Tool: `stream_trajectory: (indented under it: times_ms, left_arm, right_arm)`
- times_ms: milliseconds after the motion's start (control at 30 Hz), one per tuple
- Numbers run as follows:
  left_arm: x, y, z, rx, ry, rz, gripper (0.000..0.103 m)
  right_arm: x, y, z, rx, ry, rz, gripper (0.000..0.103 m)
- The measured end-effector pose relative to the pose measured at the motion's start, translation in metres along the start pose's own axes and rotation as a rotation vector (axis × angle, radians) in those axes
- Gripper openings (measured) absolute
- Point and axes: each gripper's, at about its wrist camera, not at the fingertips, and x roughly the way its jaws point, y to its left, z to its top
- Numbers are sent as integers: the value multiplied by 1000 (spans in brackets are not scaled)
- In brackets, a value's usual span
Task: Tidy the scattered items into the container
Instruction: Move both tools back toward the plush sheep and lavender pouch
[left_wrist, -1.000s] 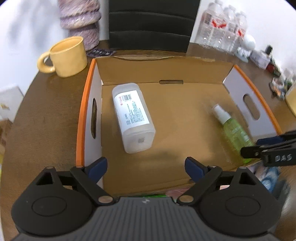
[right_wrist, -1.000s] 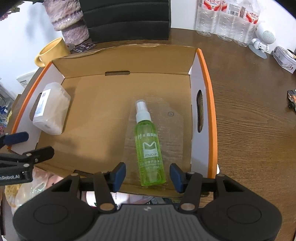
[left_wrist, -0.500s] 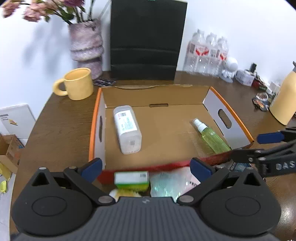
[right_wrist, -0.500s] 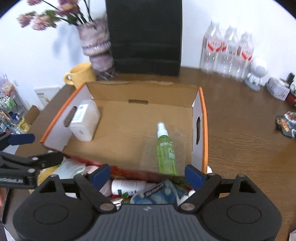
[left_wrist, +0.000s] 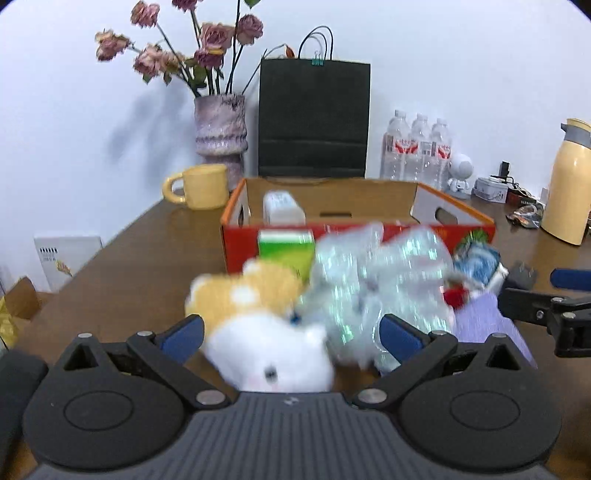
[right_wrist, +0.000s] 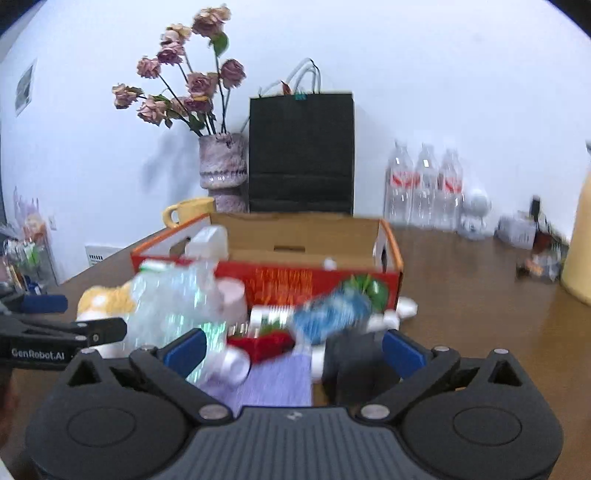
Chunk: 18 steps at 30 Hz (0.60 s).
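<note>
"GenRobot.AI" reads in white on the left hand-held gripper (right_wrist: 66, 338) at the left edge of the right wrist view. Both hand-held grippers have pulled back from over the cardboard box (left_wrist: 354, 229); the right hand-held gripper (right_wrist: 291, 350) has just been opening, and both now stand wide, gripping nothing. The box sits mid-frame on the worktop (left_wrist: 122, 266), its red long side facing the cameras, a white container (left_wrist: 282, 206) inside at left. The scattered pile lies before it: plush toy (left_wrist: 258, 325), crinkled plastic bag (left_wrist: 373, 288), green carton (left_wrist: 286, 251), blue packet (right_wrist: 332, 315).
</note>
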Motion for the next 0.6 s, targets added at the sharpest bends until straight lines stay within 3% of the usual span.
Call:
stream_trajectory:
  times_ms: [167,233,600]
  left_arm:
    - [15,-2,-11,-11,45,-4,103]
    - [16,1,-13,-32,50,-13,103]
    - [25,13,-18,-102,130,-6,103]
  right_arm:
    - [14,-8,-26,111,66,-36,102]
    - [18,-7,-31,98,96,-26,102]
    - [18,-9,-33,107,84,5,101]
